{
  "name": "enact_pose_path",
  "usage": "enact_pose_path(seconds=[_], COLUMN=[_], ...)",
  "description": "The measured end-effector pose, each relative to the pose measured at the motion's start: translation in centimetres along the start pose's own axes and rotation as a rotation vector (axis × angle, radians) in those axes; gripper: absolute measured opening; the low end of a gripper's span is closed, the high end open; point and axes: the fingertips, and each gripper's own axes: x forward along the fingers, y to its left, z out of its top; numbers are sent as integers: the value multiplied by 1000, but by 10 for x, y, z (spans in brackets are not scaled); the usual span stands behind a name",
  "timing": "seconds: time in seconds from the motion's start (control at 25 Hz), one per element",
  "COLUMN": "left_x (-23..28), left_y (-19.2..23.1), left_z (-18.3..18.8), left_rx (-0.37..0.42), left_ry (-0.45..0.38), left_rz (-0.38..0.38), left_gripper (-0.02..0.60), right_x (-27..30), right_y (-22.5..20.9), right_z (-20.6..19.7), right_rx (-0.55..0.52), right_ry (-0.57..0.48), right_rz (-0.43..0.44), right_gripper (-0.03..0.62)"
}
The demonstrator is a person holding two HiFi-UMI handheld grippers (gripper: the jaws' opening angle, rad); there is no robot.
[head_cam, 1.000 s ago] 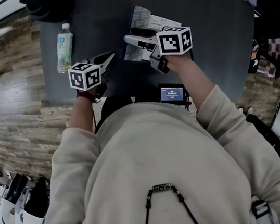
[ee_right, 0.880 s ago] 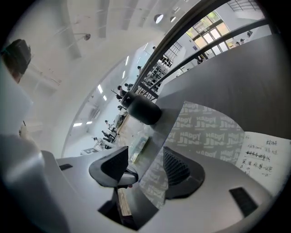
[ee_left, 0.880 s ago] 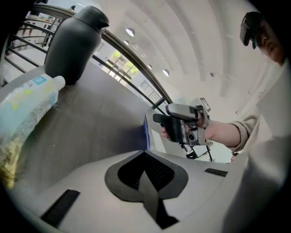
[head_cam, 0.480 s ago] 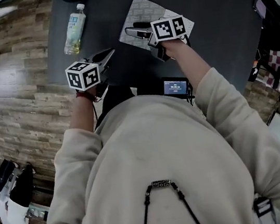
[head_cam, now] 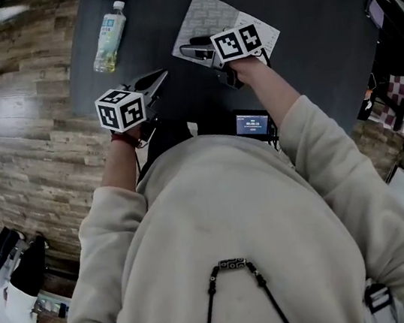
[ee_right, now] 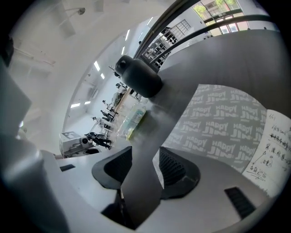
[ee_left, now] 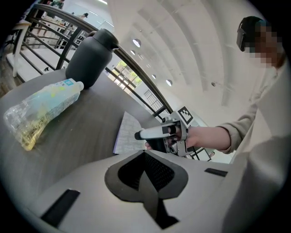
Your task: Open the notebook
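On the dark bench (head_cam: 303,34), a notebook (head_cam: 213,14) lies flat on the far side. It shows a grey patterned cover and a white handwritten page along one edge. At its near corner hovers the right tool (head_cam: 185,47), released, its jaws apart and closing with only bare bench between them. Left of it, above the bench, the left tool (head_cam: 160,74) is clenched on nothing. A plastic bottle (head_cam: 108,36) lies on its side farther left, well apart from the notebook.
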Motion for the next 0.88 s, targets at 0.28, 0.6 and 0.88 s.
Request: enact_pose_path(seconds=[0.28,0.6,0.88], left_x=[-10,-14,-9], left_y=[-65,-202,-312], left_z=[71,162,205], left_rx=[122,365,579], left_ry=[-76,-158,-228], left_rz=[-109,-279,-402], left_gripper=[0,0,0], right_x=[-89,-259,-385], right_y=[74,131,168], right_z=[40,75,69], right_rx=[-32,-183,-297], right_ry=[-201,-578,-880], right_rz=[94,29,-160], right_gripper=[25,18,17])
